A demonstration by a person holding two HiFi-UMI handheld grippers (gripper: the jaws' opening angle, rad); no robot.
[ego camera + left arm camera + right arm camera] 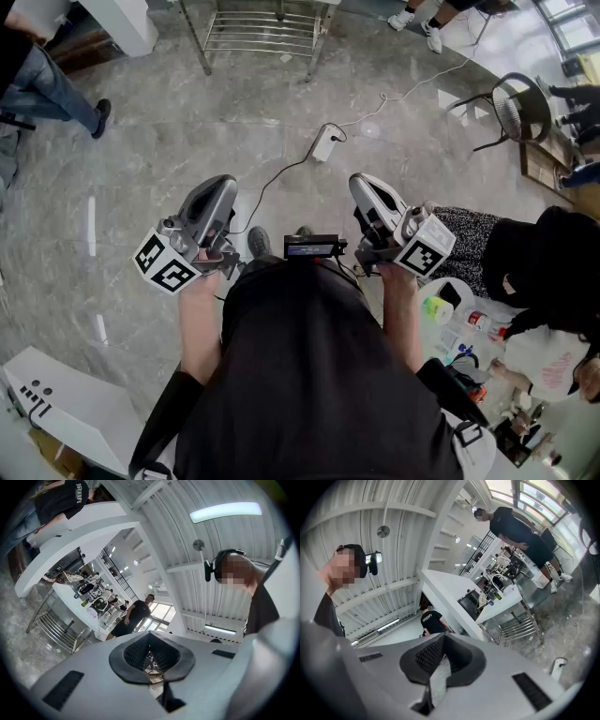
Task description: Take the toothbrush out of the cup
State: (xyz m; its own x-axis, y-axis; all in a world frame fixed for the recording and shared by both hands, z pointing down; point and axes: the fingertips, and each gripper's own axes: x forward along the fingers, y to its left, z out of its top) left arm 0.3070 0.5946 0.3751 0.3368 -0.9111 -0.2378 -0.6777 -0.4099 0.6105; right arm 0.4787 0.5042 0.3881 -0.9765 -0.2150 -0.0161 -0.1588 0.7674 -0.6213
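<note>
I can make out no cup and no toothbrush in any view. In the head view both grippers are held out level in front of my dark-clothed body, over the grey marble floor. My left gripper is shut with nothing in it, and my right gripper is shut and empty too. In the left gripper view the dark pads of the left gripper meet, with a far room beyond them. The right gripper in the right gripper view also shows its pads closed together.
A white power strip with a black cable lies on the floor ahead. A metal rack stands beyond it. A person in black crouches at the right by a white surface bearing small items. A white box sits lower left.
</note>
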